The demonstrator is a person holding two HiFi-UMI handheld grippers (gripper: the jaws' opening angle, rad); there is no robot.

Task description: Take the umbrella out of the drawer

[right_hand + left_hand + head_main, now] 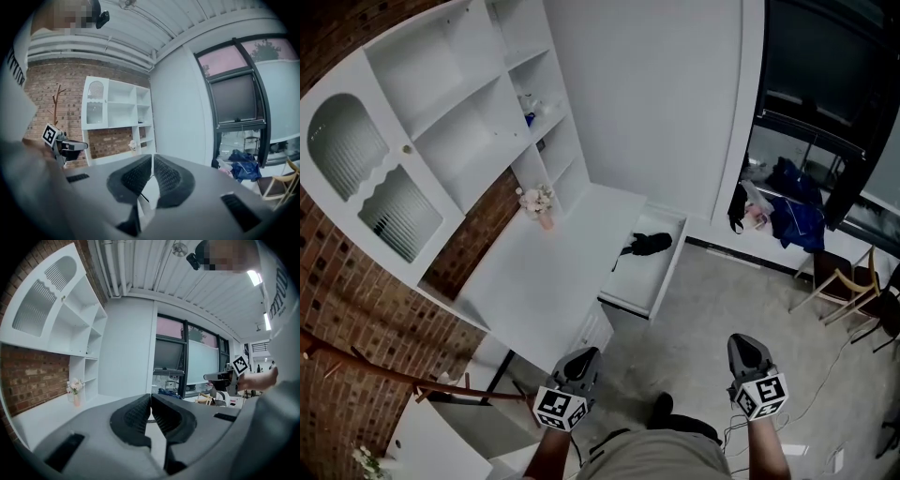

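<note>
The umbrella (pixel 649 244) lies in the open drawer (pixel 628 300), well ahead of both grippers. I'd worry a shallow pinch lets the soft black bundle slip, or its trailing cord catches on the drawer wall. The left gripper (pixel 578 366) and right gripper (pixel 748 356) both have jaws pressed together, holding nothing

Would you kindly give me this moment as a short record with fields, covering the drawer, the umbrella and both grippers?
drawer: pulled open from the white desk
umbrella: black, folded, lying inside the drawer
left gripper: jaws together, empty, short of the drawer
right gripper: jaws together, empty, over the floor
flower vase: upright on the desk, beside the shelves
task state: umbrella not yet touched
</note>
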